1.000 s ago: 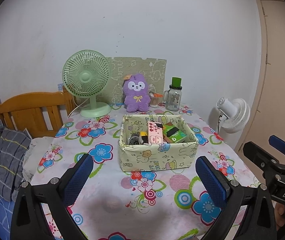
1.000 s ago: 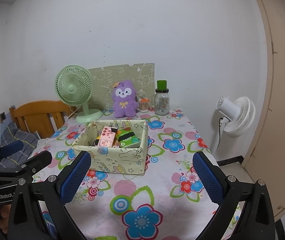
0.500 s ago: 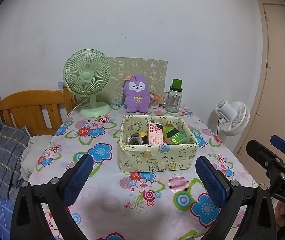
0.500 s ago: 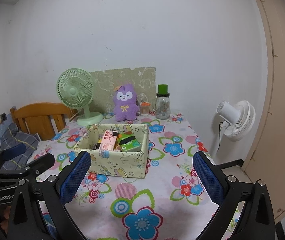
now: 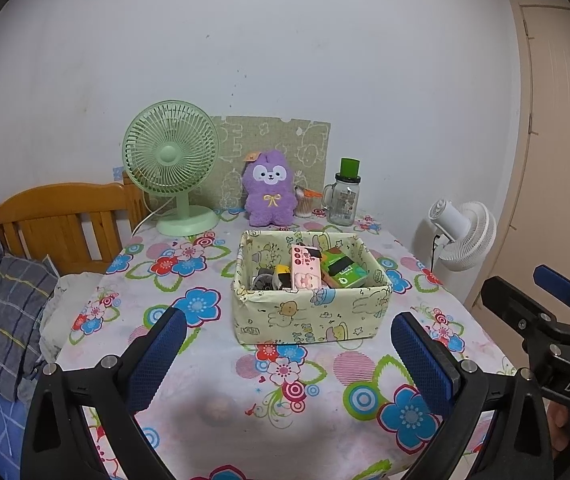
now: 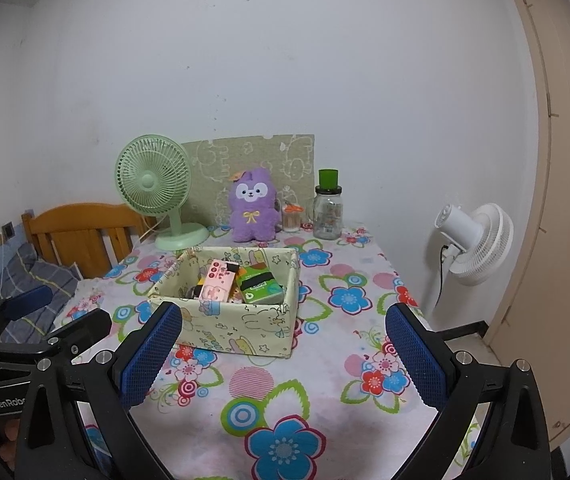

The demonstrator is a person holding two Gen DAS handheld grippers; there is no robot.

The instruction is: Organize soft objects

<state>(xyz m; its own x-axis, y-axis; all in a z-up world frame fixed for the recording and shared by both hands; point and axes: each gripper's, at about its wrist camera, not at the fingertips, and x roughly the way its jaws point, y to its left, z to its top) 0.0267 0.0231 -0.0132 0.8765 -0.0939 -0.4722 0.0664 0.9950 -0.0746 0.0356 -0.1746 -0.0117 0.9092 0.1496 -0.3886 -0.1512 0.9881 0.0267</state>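
Both tongs wide open, empty: left tongs (image 5: pixel 283 350), right tongs (image 6: pixel 285 354), hovering over the near edge of the flower-print table (image 5: pixel 313 396). Target looks like the purple plush rabbit (image 5: pixel 269 194), upright at the far edge, beyond the pale-yellow fabric storage box (image 5: pixel 311 286). Reach over the box, pinch the plush mid-body, avoid the green-lidded glass jar (image 5: pixel 345 196) right of it.
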